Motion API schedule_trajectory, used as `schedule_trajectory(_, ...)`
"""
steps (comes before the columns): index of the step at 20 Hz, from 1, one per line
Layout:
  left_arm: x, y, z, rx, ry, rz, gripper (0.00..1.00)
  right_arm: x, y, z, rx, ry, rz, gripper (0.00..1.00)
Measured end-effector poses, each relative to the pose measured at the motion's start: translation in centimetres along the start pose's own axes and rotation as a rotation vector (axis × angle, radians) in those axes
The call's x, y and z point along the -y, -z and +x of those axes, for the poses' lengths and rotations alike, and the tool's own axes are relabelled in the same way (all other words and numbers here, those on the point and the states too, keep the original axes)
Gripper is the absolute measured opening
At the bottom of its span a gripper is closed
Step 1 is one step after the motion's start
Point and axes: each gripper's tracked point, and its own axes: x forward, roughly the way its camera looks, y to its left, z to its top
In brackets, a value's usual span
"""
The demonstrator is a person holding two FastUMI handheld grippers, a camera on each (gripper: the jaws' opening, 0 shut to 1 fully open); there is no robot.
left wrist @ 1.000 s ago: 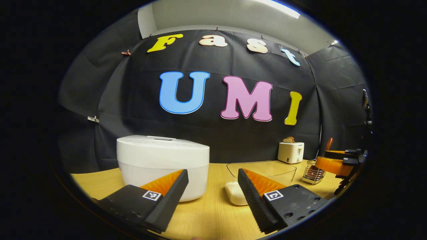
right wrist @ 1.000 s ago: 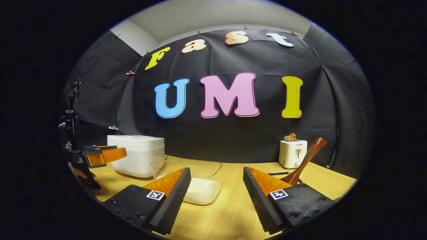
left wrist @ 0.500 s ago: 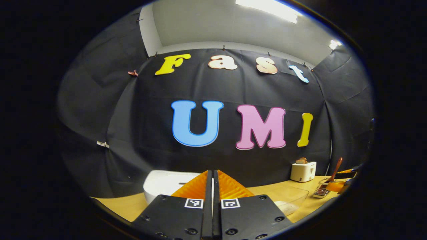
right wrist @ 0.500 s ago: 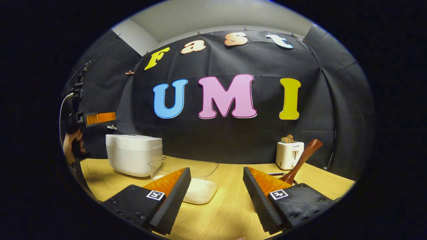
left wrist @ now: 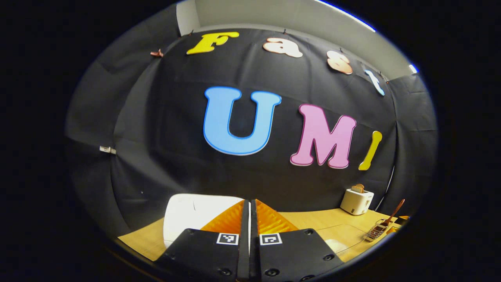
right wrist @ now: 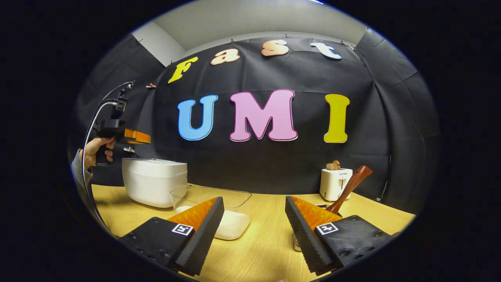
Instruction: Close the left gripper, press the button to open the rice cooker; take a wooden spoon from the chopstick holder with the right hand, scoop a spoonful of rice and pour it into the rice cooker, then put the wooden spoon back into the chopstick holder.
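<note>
Behind wooden spoon (right wrist: 349, 188): toaster (right wrist: 336, 183), front label legible.

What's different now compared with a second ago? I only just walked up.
The left claw has shut, empty, and risen from table height to above the rice cooker, whose lid is closed. The right claw stayed open and hardly moved. The spoon stands in its holder, and the clear rice tub and toaster sit where they were.
</note>
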Motion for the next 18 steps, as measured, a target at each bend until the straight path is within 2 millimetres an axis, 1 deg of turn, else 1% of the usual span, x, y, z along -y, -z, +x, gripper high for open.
schedule_trajectory(1, -0.1, 1.0, 0.4, -0.046, 0.002, -0.013, 0.02, 0.0, 0.1, 0.0, -0.001, -0.001, 0.004, 0.98)
schedule_trajectory(2, -0.2, 1.8, 0.7, -0.083, 0.000, -0.025, 0.05, 0.0, 0.2, 0.1, -0.003, 0.001, 0.006, 0.98)
schedule_trajectory(5, -0.9, 2.8, 1.4, -0.148, -0.036, -0.038, 0.05, -0.1, 0.5, 0.3, -0.007, 0.001, 0.006, 0.98)
schedule_trajectory(7, -1.4, 3.8, 1.7, -0.190, -0.057, -0.032, 0.05, -0.4, 0.8, 0.4, -0.013, -0.005, 0.004, 0.98)
schedule_trajectory(9, -1.5, 5.3, 1.9, -0.258, -0.059, -0.014, 0.05, -0.6, 0.9, 0.4, -0.018, -0.006, 0.000, 0.98)
schedule_trajectory(10, -1.5, 5.7, 1.8, -0.279, -0.058, -0.002, 0.05, -0.6, 0.9, 0.5, -0.017, -0.005, -0.001, 0.98)
schedule_trajectory(11, -1.4, 5.3, 2.1, -0.280, -0.055, 0.018, 0.06, -0.7, 1.0, 0.5, -0.018, -0.007, -0.002, 0.98)
schedule_trajectory(12, -1.5, 5.6, 1.8, -0.305, -0.056, 0.034, 0.06, -0.9, 0.9, 0.5, -0.019, -0.010, -0.002, 0.98)
schedule_trajectory(13, -1.5, 5.5, 1.8, -0.310, -0.059, 0.042, 0.06, -1.0, 1.0, 0.5, -0.020, -0.012, -0.004, 0.98)
schedule_trajectory(14, -1.5, 5.9, 1.8, -0.336, -0.065, 0.043, 0.07, -1.1, 0.9, 0.5, -0.019, -0.013, -0.008, 0.98)
schedule_trajectory(18, -1.3, 5.9, 1.9, -0.386, -0.078, 0.068, 0.06, -1.3, 0.8, 0.5, -0.012, -0.014, -0.005, 0.98)
